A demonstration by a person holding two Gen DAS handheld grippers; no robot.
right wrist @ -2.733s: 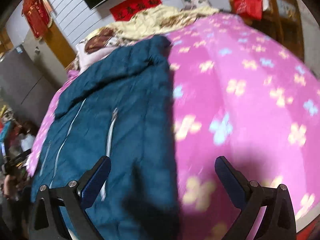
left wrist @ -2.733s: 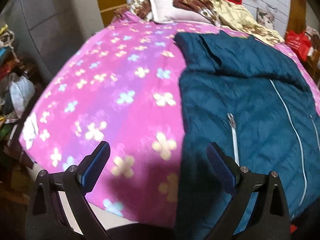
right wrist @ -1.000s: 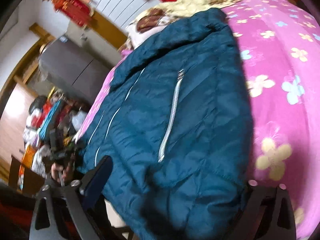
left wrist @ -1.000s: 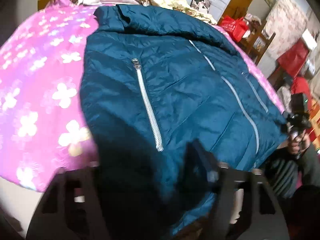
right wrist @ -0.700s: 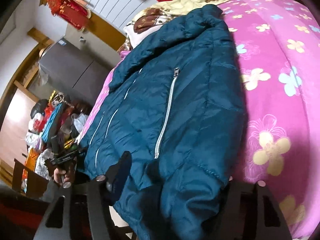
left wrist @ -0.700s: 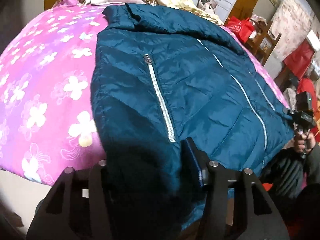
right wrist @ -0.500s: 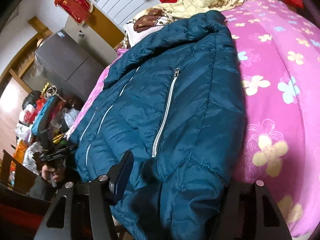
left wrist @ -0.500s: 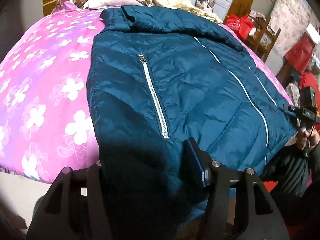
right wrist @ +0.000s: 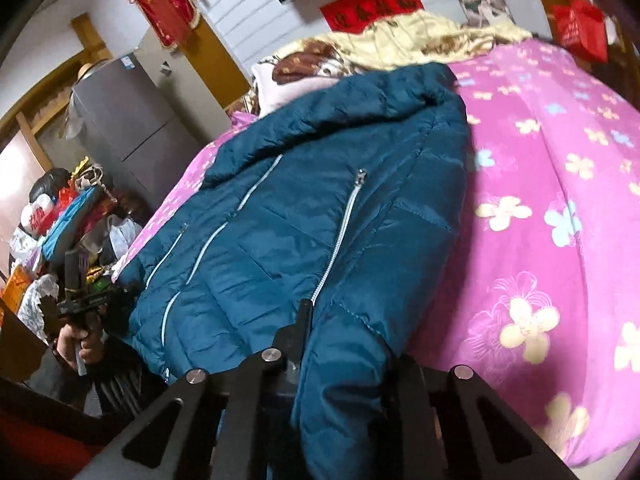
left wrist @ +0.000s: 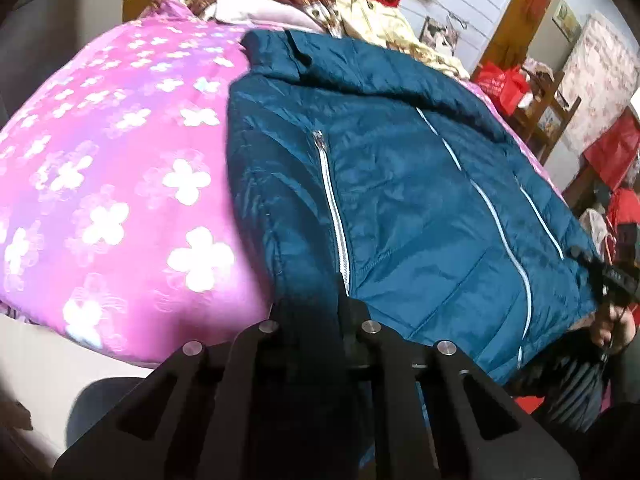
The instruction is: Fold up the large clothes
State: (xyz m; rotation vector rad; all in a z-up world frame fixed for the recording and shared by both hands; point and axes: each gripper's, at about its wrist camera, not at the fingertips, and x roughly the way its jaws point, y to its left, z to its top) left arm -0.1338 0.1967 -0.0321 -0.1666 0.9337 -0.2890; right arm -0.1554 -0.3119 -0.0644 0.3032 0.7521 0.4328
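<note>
A large teal quilted jacket (left wrist: 392, 184) with silver zips lies front up on a pink flowered bedspread (left wrist: 104, 184), hood toward the pillows. My left gripper (left wrist: 310, 312) is shut on the jacket's bottom hem at its left corner. My right gripper (right wrist: 344, 344) is shut on the hem at the jacket's (right wrist: 320, 208) right corner, cloth bunched between the jaws. The right gripper also shows at the far right of the left wrist view (left wrist: 616, 280).
Pillows and a yellow quilt (left wrist: 360, 12) lie at the head of the bed. A grey cabinet (right wrist: 128, 120) and piled bags (right wrist: 60, 216) stand left of the bed. Red bags and a wooden rack (left wrist: 532, 88) stand on the other side.
Both grippers came in from open over the bed's foot to the jacket's hem and closed on it. The jaws have narrowed fully over the last half second.
</note>
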